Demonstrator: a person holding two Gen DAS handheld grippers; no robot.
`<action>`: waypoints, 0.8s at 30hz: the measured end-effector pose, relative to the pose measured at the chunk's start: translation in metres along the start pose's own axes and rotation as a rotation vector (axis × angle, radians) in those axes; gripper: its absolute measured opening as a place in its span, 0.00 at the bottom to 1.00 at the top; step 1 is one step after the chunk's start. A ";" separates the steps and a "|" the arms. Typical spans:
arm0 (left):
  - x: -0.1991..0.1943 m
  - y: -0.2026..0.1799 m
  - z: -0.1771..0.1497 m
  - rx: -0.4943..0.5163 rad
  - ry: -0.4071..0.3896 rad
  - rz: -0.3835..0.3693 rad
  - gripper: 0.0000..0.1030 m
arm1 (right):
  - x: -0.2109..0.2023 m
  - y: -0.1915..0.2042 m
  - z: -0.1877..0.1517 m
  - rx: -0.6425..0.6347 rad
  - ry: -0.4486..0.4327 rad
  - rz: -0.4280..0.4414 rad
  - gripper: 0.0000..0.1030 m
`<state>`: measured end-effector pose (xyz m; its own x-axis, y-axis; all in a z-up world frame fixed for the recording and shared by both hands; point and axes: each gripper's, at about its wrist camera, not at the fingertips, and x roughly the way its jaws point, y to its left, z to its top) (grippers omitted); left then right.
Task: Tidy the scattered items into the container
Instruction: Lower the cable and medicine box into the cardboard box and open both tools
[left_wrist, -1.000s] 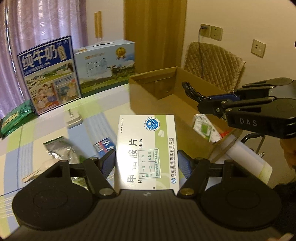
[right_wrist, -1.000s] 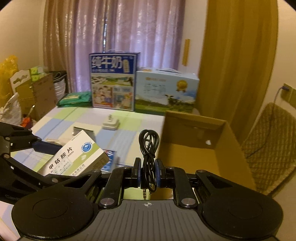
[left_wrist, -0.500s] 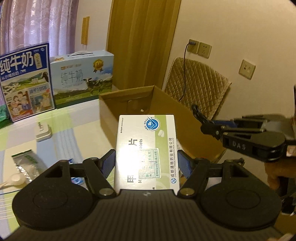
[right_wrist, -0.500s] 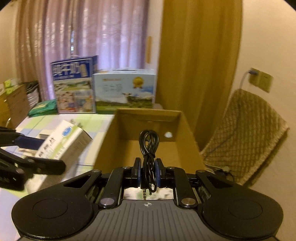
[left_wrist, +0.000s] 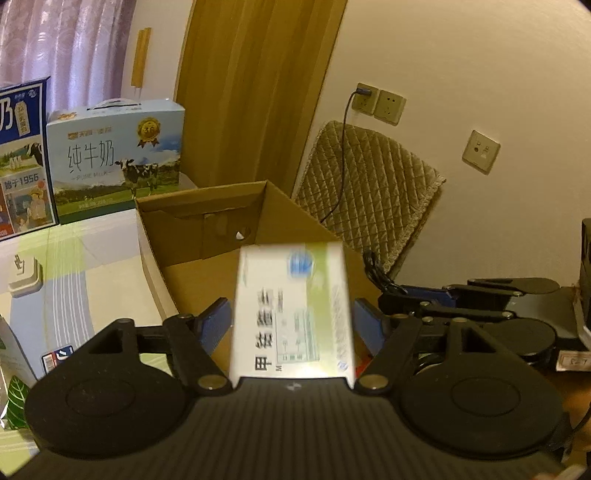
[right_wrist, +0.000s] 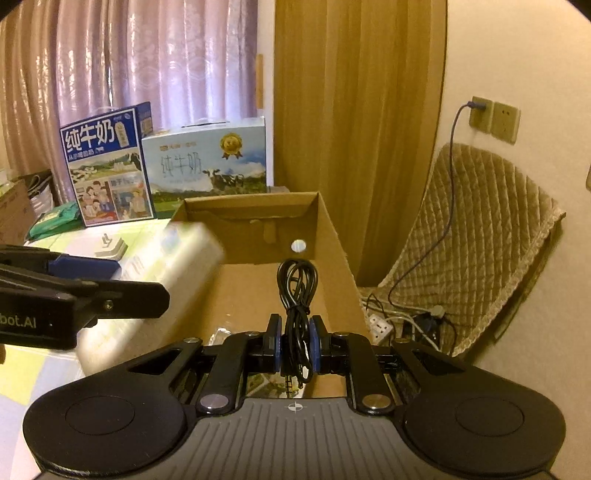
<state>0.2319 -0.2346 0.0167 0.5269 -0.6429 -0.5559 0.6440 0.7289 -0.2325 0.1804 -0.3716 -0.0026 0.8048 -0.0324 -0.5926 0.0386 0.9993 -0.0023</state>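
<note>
Left gripper (left_wrist: 291, 325) stands with jaws apart; the pill box (left_wrist: 291, 306), blurred, sits between them over the carton (left_wrist: 207, 221), contact unclear. Right gripper (right_wrist: 295, 347) is clamped on a coiled cable (right_wrist: 297, 284) above the same carton. Judged: box light, stiff, best held by its long sides; cable limp, best pinched at its tie. Legible: milk case (right_wrist: 207, 166) "纯牛奶"; left gripper "bot.AI".

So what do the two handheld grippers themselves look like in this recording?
Both are matt black plastic. Each has a ribbed grey-black body, two round discs at the sides, silver pivot screws, and blue pads on the fingers. The left gripper carries white lettering ending "bot.AI" on its side; the right gripper shows a small white crosshair mark.
</note>
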 end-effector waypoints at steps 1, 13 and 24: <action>0.001 0.002 -0.001 -0.003 0.002 0.001 0.69 | 0.001 -0.001 0.000 0.002 0.001 0.001 0.12; -0.013 0.017 -0.009 -0.007 0.012 0.008 0.69 | 0.012 0.006 0.005 0.053 -0.006 0.075 0.14; -0.042 0.039 -0.013 -0.015 -0.016 0.054 0.70 | -0.003 0.015 0.009 0.048 -0.016 0.070 0.32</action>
<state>0.2271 -0.1760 0.0209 0.5692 -0.6064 -0.5552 0.6065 0.7656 -0.2145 0.1837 -0.3564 0.0068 0.8156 0.0372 -0.5774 0.0094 0.9969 0.0776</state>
